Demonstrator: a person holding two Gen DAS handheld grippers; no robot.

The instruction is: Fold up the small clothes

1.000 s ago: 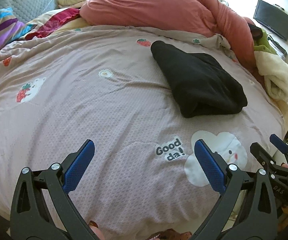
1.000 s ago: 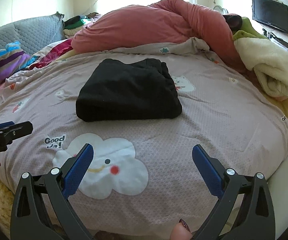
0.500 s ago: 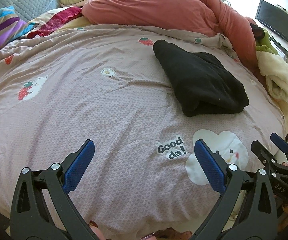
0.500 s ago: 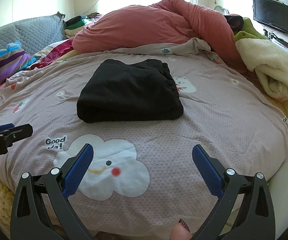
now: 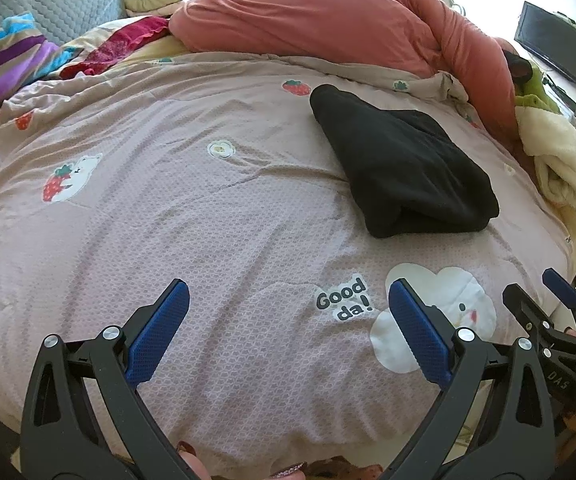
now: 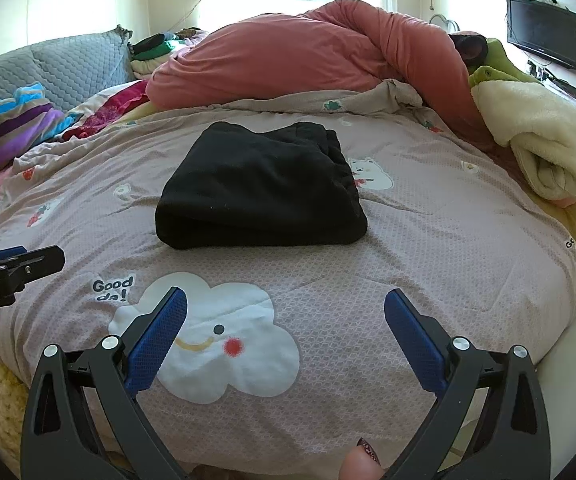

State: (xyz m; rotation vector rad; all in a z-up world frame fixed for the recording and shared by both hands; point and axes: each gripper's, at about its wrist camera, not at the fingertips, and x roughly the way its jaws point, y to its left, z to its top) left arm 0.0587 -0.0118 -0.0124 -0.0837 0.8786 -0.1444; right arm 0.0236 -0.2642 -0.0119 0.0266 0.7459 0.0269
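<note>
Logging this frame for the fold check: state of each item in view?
Black garment: folded into a compact stack, lying on the bedspread, untouched.
Left gripper: open, empty, hovering over the bedspread.
Right gripper: open, empty, short of the garment.
Bedspread: spread out, lightly wrinkled.
Pink duvet: bunched up at the far side.
Cream blanket: rolled.
TV: screen dark.

It was a home bedroom: a bed under a printed mauve cover (image 6: 428, 264) lay ahead of the tongs, a heaped pink duvet (image 6: 288, 60) beyond, a wall-mounted television (image 6: 544, 32) far right.
</note>
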